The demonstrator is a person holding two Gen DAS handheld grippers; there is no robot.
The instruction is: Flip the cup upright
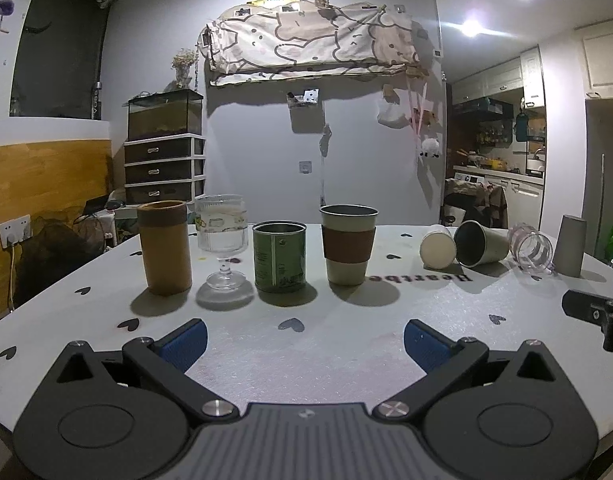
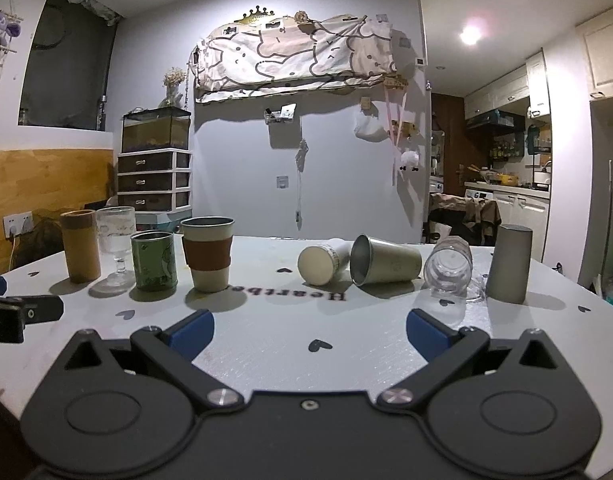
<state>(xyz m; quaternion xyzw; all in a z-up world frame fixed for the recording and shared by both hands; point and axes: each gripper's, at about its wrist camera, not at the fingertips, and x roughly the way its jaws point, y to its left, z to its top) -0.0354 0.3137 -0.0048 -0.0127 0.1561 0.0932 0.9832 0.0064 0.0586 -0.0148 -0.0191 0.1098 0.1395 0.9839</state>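
Note:
Three cups lie on their sides on the white table: a cream paper cup, a steel cup and a clear glass. A grey cup stands mouth down at the right. My right gripper is open and empty, in front of the lying cups. My left gripper is open and empty, facing the upright cups. Each gripper shows at the edge of the other's view.
Upright in a row at the left: a brown tube cup, a stemmed glass, a green tin and a sleeved cup. Beyond the table are a drawer unit and a kitchen at the right.

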